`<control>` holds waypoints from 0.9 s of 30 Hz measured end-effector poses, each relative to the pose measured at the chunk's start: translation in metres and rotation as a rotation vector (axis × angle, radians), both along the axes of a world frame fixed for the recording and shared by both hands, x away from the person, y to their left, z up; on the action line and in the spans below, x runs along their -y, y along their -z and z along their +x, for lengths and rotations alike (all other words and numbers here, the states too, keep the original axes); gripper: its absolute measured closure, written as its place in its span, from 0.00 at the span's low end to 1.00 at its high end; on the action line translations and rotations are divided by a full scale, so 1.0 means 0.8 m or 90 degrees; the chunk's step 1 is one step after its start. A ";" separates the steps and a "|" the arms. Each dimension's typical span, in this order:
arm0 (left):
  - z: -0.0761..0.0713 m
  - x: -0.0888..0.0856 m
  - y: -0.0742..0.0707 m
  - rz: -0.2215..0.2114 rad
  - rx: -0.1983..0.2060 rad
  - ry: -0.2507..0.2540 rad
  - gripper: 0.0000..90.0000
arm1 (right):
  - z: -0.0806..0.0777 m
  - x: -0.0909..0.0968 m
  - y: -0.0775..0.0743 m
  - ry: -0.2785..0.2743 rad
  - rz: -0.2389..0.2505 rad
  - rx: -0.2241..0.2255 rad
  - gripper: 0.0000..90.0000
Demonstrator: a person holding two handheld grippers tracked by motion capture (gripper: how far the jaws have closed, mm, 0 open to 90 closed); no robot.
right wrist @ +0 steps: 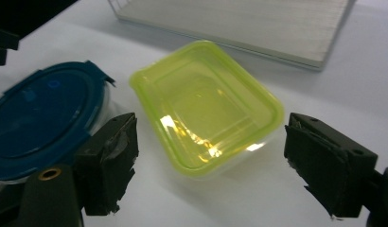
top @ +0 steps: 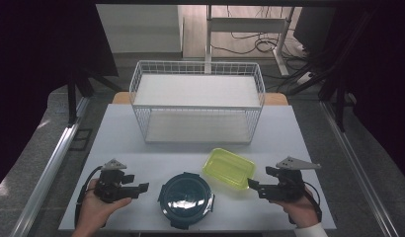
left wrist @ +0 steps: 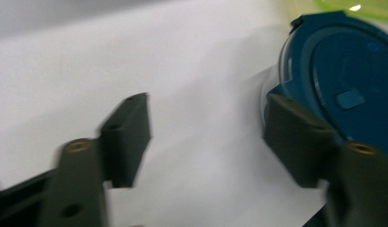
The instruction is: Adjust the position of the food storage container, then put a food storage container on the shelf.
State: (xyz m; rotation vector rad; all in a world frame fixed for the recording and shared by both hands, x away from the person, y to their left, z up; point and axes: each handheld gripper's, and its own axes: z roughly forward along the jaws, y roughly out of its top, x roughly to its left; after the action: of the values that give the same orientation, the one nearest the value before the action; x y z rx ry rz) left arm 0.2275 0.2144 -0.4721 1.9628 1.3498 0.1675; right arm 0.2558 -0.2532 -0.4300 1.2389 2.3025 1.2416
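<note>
A round container with a dark blue clip lid (top: 185, 197) sits at the table's front centre. Just behind and to its right lies a rectangular yellow-green container (top: 229, 168). My left gripper (top: 141, 188) is held low, left of the blue lid, pointing at it. In the left gripper view it (left wrist: 211, 137) is open, with bare table between the jaws and the blue lid (left wrist: 343, 80) behind the right jaw. My right gripper (top: 252, 185) sits right of the yellow-green container. In its own view it (right wrist: 211, 161) is open, the yellow-green container (right wrist: 206, 109) just ahead of the gap and the blue lid (right wrist: 40, 118) to the left.
A white wire rack (top: 198, 101) with two shelf levels stands at the back centre of the white table (top: 121, 138); its lower shelf (right wrist: 239, 23) lies beyond the yellow-green container. The table's side edges drop to a grey floor with metal rails.
</note>
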 end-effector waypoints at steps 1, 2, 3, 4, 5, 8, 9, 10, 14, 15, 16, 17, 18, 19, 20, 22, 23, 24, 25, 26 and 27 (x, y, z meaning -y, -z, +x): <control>-0.001 0.000 0.000 -0.001 -0.001 0.000 0.29 | -0.002 -0.002 0.000 -0.002 0.011 0.001 0.20; -0.002 0.001 0.000 -0.003 -0.004 0.002 0.27 | -0.005 -0.004 -0.001 0.000 0.019 0.000 0.19; -0.002 0.001 0.000 -0.007 -0.006 0.002 0.26 | -0.007 -0.005 -0.001 0.001 0.024 0.001 0.19; -0.002 0.002 0.001 -0.013 -0.007 0.001 0.26 | -0.010 -0.007 -0.001 0.004 0.030 0.005 0.19; -0.002 0.002 0.000 -0.017 -0.007 0.000 0.25 | -0.014 -0.009 -0.001 0.008 0.040 0.003 0.19; -0.002 0.005 -0.003 -0.023 0.000 -0.003 0.19 | -0.022 -0.017 0.001 -0.003 0.069 -0.025 0.18; -0.002 0.005 -0.004 -0.030 -0.001 -0.003 0.17 | -0.024 -0.020 0.002 -0.006 0.075 -0.034 0.18; 0.000 0.005 -0.005 -0.037 -0.002 -0.003 0.15 | -0.025 -0.024 0.004 -0.009 0.078 -0.043 0.17; 0.009 0.007 -0.004 -0.063 -0.008 0.012 0.13 | -0.028 -0.033 0.012 -0.011 0.091 -0.075 0.16; 0.011 0.009 -0.003 -0.069 -0.011 0.016 0.13 | -0.029 -0.034 0.013 -0.010 0.091 -0.078 0.16; 0.012 0.010 -0.002 -0.071 -0.015 0.024 0.13 | -0.030 -0.036 0.015 -0.010 0.090 -0.081 0.16; 0.013 0.012 -0.001 -0.073 -0.019 0.029 0.12 | -0.030 -0.038 0.015 -0.010 0.088 -0.085 0.16; 0.013 0.013 0.000 -0.076 -0.022 0.033 0.12 | -0.031 -0.041 0.016 -0.010 0.089 -0.089 0.16; 0.014 0.014 0.000 -0.078 -0.026 0.038 0.12 | -0.032 -0.043 0.017 -0.012 0.089 -0.092 0.16; 0.015 0.014 0.000 -0.079 -0.029 0.044 0.12 | -0.033 -0.045 0.017 -0.013 0.089 -0.095 0.16; 0.018 0.015 -0.001 -0.085 -0.031 0.048 0.12 | -0.035 -0.049 0.019 -0.013 0.091 -0.103 0.16; 0.019 0.016 -0.002 -0.092 -0.032 0.049 0.12 | -0.035 -0.051 0.021 -0.015 0.093 -0.107 0.16; 0.020 0.016 -0.003 -0.095 -0.033 0.051 0.12 | -0.036 -0.054 0.022 -0.018 0.092 -0.110 0.16; 0.021 0.018 -0.003 -0.103 -0.035 0.053 0.12 | -0.037 -0.055 0.023 -0.019 0.090 -0.113 0.16; 0.022 0.018 -0.002 -0.105 -0.037 0.056 0.12 | -0.038 -0.058 0.024 -0.015 0.088 -0.118 0.16; 0.022 0.020 -0.001 -0.111 -0.041 0.060 0.12 | -0.039 -0.059 0.026 -0.011 0.087 -0.121 0.15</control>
State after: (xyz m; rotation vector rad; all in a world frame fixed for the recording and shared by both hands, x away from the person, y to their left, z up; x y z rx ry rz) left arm 0.2455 0.1980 -0.4715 1.8941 1.2642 -0.0569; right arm 0.2249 -0.2058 -0.4507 1.4429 2.3985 1.3600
